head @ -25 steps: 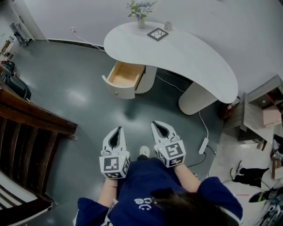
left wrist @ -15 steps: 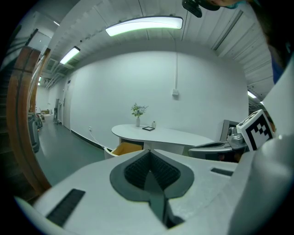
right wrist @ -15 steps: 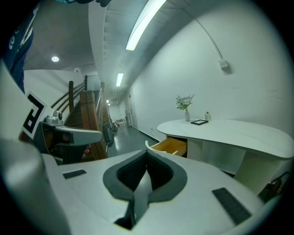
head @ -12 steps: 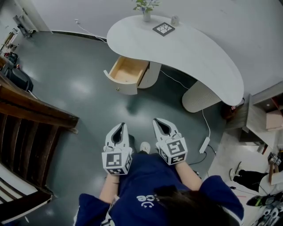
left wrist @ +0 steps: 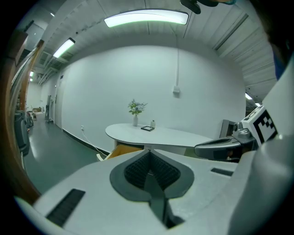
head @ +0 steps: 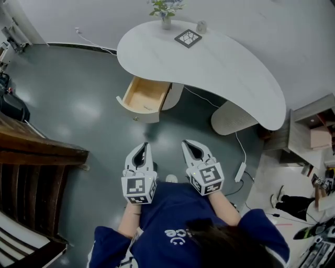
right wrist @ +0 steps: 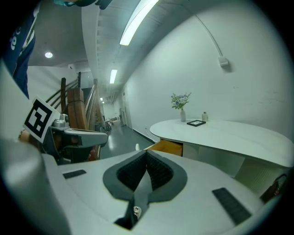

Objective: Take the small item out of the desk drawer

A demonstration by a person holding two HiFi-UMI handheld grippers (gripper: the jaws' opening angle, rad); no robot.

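A white curved desk stands ahead of me, its wooden drawer pulled open toward the floor. I can make out no small item inside it from here. Both grippers are held close to the person's body, well short of the drawer. My left gripper is shut, with nothing between its pads. My right gripper is shut and empty too. In the left gripper view the jaws meet, with the drawer far beyond. The right gripper view shows closed jaws and the drawer ahead.
On the desktop are a vase of flowers, a small jar and a dark picture frame. A power strip with cable lies on the floor at right. Dark wooden stairs stand left, shelving right.
The head view has shifted a little, so the desk and drawer sit slightly lower and to the left. Both grippers keep the same shut pose by the body.
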